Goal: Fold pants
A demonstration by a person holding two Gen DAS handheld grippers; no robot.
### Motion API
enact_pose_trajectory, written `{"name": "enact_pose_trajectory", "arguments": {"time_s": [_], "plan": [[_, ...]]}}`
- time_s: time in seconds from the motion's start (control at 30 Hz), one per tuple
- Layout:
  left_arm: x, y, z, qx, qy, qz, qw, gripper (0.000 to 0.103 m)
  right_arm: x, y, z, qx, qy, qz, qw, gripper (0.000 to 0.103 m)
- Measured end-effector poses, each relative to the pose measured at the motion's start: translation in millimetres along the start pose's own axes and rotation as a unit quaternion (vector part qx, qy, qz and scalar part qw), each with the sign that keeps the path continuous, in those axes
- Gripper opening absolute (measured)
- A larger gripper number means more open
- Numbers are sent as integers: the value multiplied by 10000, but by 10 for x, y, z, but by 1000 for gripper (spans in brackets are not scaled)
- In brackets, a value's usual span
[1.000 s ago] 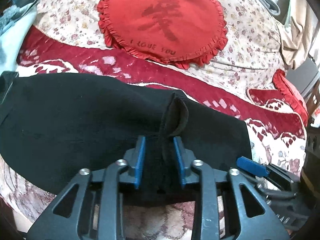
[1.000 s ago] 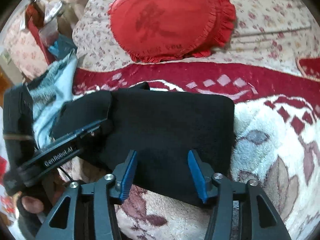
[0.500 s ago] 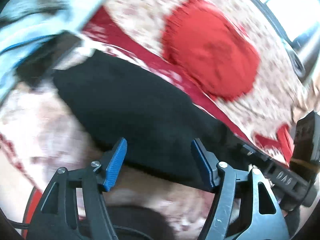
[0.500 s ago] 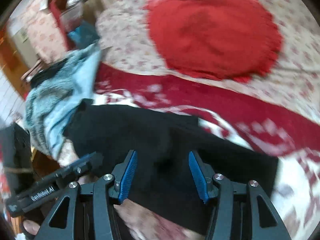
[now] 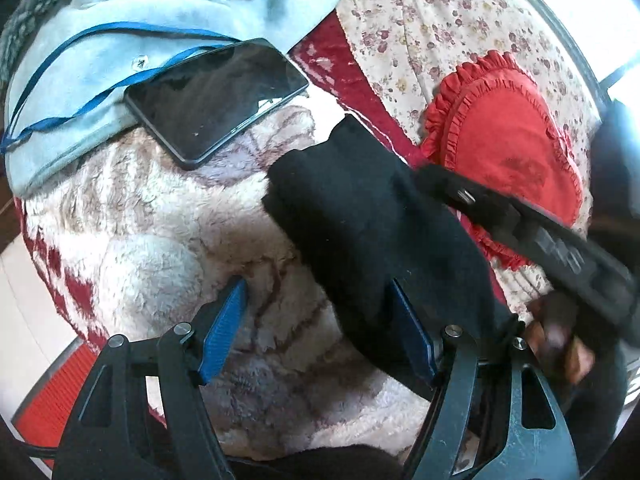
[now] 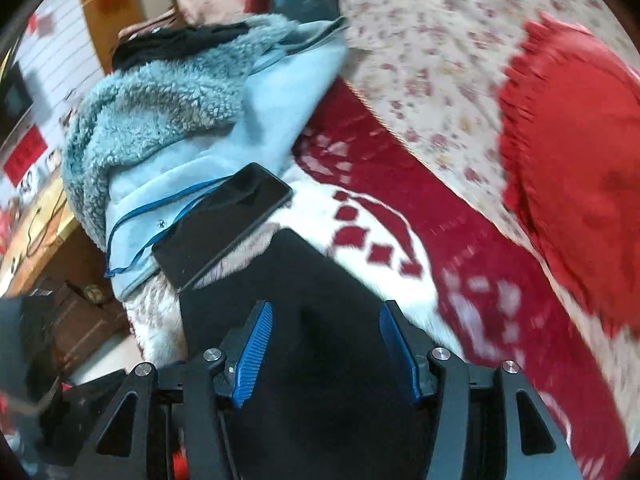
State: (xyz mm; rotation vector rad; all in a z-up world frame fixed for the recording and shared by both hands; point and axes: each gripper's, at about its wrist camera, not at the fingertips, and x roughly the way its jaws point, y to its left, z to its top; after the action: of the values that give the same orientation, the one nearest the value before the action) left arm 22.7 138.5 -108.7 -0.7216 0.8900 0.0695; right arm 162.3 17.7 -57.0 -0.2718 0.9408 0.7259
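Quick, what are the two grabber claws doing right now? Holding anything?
Left gripper: open, holding nothing; the black pants lie against its right finger.
Right gripper: open, with the black pants between its fingers, not clamped.

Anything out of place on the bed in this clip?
Yes: a smartphone lies screen-up, half on the light blue fleece, half on the blanket, close to the black pants being folded.
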Motion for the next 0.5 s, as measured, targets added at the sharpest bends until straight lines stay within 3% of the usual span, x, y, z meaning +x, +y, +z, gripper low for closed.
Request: {"name": "enact_pose_trajectory", "arguments": {"time_s": [0.1, 0.2, 0.37, 0.47, 0.5], "plan": [[32, 22, 30, -85, -2, -118, 9999, 82, 198, -38, 149, -93, 158, 0, 9998, 58], [59, 8, 63, -153, -23, -219, 9996, 90, 431, -70, 225, -169, 411, 284, 9986, 58], [95, -25, 104, -148, -147, -215, 9996, 89, 646, -115, 227, -69, 496, 602, 9969, 58], [98, -50, 141, -13, -161, -84, 9998, 43, 666, -160, 207, 226, 403, 833, 9955, 42], [95, -63, 147, 20, -110, -194, 9997, 28, 642, -151, 204, 241, 365, 852, 9954, 35]]}}
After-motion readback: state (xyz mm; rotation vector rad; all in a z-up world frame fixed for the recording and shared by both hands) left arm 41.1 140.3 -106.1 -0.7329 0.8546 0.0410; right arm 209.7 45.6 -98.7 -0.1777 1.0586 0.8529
